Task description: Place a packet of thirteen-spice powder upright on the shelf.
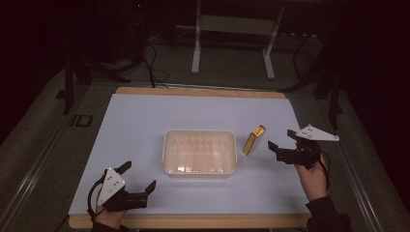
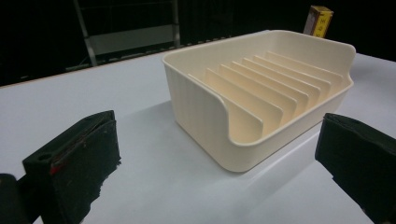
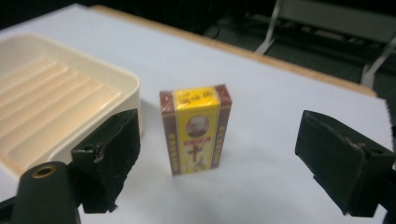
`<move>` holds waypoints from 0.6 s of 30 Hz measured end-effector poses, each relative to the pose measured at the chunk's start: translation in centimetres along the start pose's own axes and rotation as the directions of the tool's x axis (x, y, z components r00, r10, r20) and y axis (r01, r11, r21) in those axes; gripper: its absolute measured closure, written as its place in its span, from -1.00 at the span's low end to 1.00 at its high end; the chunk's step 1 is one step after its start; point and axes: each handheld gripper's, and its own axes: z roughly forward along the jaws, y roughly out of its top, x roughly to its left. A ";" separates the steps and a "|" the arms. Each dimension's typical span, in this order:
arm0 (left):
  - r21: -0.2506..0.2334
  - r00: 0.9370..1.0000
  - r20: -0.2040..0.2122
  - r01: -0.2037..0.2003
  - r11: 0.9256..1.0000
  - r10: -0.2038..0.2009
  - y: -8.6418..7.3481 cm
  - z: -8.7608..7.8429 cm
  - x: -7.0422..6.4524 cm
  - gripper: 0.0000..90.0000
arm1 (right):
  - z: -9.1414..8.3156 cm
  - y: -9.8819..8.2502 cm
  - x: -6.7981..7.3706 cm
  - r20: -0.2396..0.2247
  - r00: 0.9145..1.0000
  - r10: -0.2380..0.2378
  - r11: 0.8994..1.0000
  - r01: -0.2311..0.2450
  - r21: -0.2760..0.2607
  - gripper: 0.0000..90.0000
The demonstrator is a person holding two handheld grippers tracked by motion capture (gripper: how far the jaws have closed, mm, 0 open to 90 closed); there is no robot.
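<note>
Your right gripper (image 1: 281, 141), jaws spread wide, lines up on the small box (image 3: 196, 128) standing upright just beside the tray (image 1: 167, 159); next, ease forward and pinch it, while your left gripper (image 1: 140, 177) waits spread and empty

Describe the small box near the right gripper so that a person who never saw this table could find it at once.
On the white table top, find the cream ribbed tray in the middle. Just right of it, apart from its wall, the small box stands upright, in front of the open right gripper. It is the only colourful thing here: yellow face, dark red edges, a round portrait.
</note>
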 end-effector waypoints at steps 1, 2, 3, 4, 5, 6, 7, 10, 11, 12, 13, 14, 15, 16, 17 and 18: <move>0.003 1.000 0.001 0.001 1.000 -0.001 0.0 0.0 0.0 -1.00 | 0.1 0.2 0.0 -0.006 1.000 -0.003 1.000 0.003 0.022 -0.69; 0.003 1.000 0.001 0.001 1.000 -0.001 0.0 0.0 0.0 -1.00 | 0.1 0.2 0.0 -0.006 1.000 -0.003 1.000 0.003 0.022 -0.69; 0.001 1.000 0.002 0.000 1.000 0.000 0.0 0.1 0.0 -1.00 | 0.2 0.4 -0.1 -0.003 1.000 -0.018 0.998 0.018 0.055 -0.69; 0.003 1.000 0.002 0.000 1.000 0.000 0.0 0.1 0.0 -1.00 | 0.4 0.6 -0.1 -0.007 1.000 -0.028 0.996 0.028 0.087 -0.69; 0.003 1.000 0.002 0.001 1.000 -0.001 0.0 0.1 0.0 -1.00 | 0.4 0.7 -0.2 -0.002 0.999 -0.035 0.994 0.035 0.104 -0.69; 0.003 1.000 0.002 0.001 1.000 -0.001 0.0 0.1 0.0 -1.00 | 0.5 0.8 -0.2 -0.006 0.999 -0.036 0.992 0.037 0.122 -0.69; 0.002 1.000 0.002 0.003 1.000 -0.003 0.0 0.1 0.0 -1.00 | 0.6 0.9 -0.3 -0.016 0.999 -0.040 0.989 0.041 0.143 -0.69; 0.003 1.000 0.006 0.001 1.000 -0.001 0.0 0.1 0.0 -1.00 | 0.8 1.2 -0.5 -0.025 0.998 -0.056 0.976 0.060 0.208 -0.69; 0.004 1.000 0.005 0.000 1.000 0.000 0.0 0.1 0.0 -1.00 | 0.8 1.3 -0.6 -0.025 0.998 -0.060 0.972 0.064 0.225 -0.69; 0.005 1.000 0.006 -0.002 1.000 0.002 0.0 0.1 -0.1 -1.00 | 0.8 1.4 -0.6 -0.028 0.998 -0.061 0.968 0.066 0.243 -0.69; 0.005 1.000 0.007 -0.001 1.000 0.001 0.0 0.2 -0.1 -1.00 | 0.8 1.5 -0.7 -0.036 0.997 -0.065 0.962 0.073 0.264 -0.69; 0.006 1.000 0.006 -0.002 1.000 0.002 0.0 0.2 -0.1 -1.00 | 0.8 1.6 -0.7 -0.047 0.996 -0.079 0.952 0.089 0.294 -0.69; 0.006 1.000 0.006 -0.001 1.000 0.001 0.0 0.2 -0.1 -1.00 | 0.9 1.7 -0.8 -0.053 0.995 -0.086 0.945 0.098 0.311 -0.69; 0.006 1.000 0.006 -0.001 1.000 0.001 0.0 0.2 0.0 -1.00 | 0.9 1.8 -0.8 -0.056 0.994 -0.094 0.939 0.108 0.328 -0.69; 0.005 1.000 0.006 -0.001 1.000 0.001 0.0 0.2 0.0 -1.00 | 1.0 1.9 -0.8 -0.063 0.993 -0.102 0.932 0.117 0.343 -0.69; 0.005 1.000 0.006 -0.001 1.000 0.001 0.0 0.2 0.0 -1.00 | 1.0 1.9 -0.8 -0.070 0.992 -0.105 0.925 0.124 0.360 -0.69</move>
